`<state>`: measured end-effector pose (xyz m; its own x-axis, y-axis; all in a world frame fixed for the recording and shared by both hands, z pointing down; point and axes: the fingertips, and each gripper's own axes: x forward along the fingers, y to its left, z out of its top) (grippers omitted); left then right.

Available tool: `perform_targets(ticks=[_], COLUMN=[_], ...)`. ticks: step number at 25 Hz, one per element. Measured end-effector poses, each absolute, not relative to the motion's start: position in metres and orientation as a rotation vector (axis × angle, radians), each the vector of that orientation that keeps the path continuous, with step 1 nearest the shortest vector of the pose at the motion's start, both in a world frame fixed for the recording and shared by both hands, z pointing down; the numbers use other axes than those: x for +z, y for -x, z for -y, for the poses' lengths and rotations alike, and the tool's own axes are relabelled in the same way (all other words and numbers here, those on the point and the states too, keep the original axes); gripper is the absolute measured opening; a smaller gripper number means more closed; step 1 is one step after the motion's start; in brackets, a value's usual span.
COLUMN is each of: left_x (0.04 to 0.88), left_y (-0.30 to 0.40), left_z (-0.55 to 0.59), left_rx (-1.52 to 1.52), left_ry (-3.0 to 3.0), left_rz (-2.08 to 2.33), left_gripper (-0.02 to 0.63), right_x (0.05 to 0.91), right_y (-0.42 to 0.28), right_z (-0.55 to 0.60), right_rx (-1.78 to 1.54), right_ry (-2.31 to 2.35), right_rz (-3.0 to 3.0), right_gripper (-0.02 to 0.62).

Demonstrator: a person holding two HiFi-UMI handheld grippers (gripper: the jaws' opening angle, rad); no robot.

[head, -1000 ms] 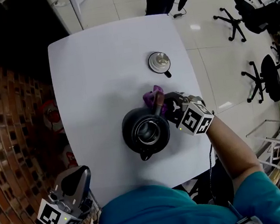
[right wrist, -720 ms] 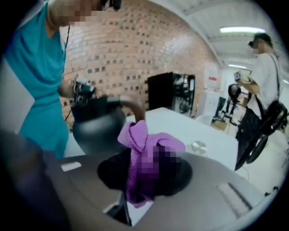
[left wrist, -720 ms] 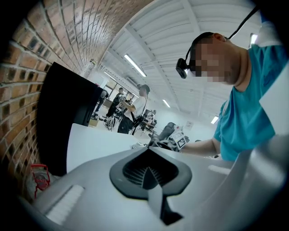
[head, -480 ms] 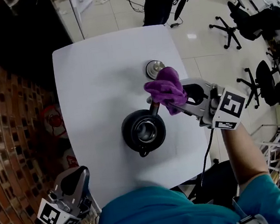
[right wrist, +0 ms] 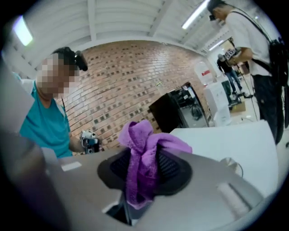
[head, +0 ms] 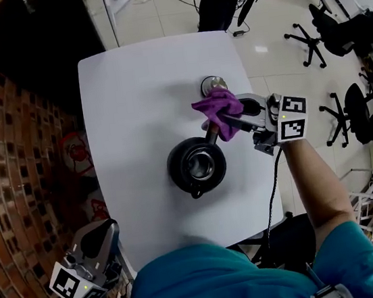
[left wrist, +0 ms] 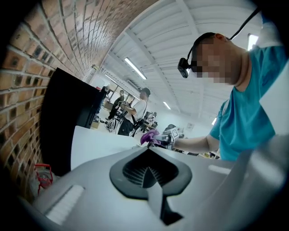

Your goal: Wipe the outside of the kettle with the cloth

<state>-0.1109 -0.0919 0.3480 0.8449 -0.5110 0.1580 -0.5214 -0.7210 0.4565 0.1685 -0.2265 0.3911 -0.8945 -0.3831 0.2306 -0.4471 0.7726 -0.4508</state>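
Note:
A black kettle (head: 197, 165) stands uncovered on the white table (head: 132, 97), spout toward me and handle (head: 210, 135) pointing away to the right. Its round metal lid (head: 208, 82) lies behind it, partly hidden by the purple cloth (head: 218, 104). My right gripper (head: 229, 120) is shut on the cloth (right wrist: 142, 158) and holds it raised just beyond the handle, apart from the kettle's body. The lid (right wrist: 230, 164) also shows low in the right gripper view. My left gripper (head: 100, 241) hangs off the table's near left corner, its jaws closed with nothing between them (left wrist: 146, 173).
A brick wall runs along the left, with a red object (head: 78, 152) at its foot. Office chairs (head: 307, 27) stand on the tiled floor to the right. People stand beyond the table's far edge (left wrist: 135, 108).
My right gripper came away from the kettle's back side with the cloth, rose up and to the right, and now sits slightly lower over the lid. The left gripper stayed put.

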Motion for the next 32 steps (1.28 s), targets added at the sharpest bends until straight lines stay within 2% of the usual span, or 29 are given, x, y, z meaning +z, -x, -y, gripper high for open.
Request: perform_targets(ticks=[3, 12, 32], left_x=[0.344, 0.331, 0.326], left_y=[0.106, 0.108, 0.123], left_z=[0.088, 0.08, 0.018], left_rx=[0.011, 0.009, 0.012], left_ry=[-2.51, -2.554, -2.617], left_rz=[0.747, 0.749, 0.673], left_gripper=[0.002, 0.002, 0.002], right_x=[0.408, 0.378, 0.403], right_y=[-0.179, -0.162, -0.109], right_z=[0.23, 0.157, 0.059], right_rx=[0.807, 0.446, 0.394], right_ry=[-0.772, -0.899, -0.93], right_rz=[2.795, 2.647, 2.454], right_gripper=[0.097, 0.097, 0.097])
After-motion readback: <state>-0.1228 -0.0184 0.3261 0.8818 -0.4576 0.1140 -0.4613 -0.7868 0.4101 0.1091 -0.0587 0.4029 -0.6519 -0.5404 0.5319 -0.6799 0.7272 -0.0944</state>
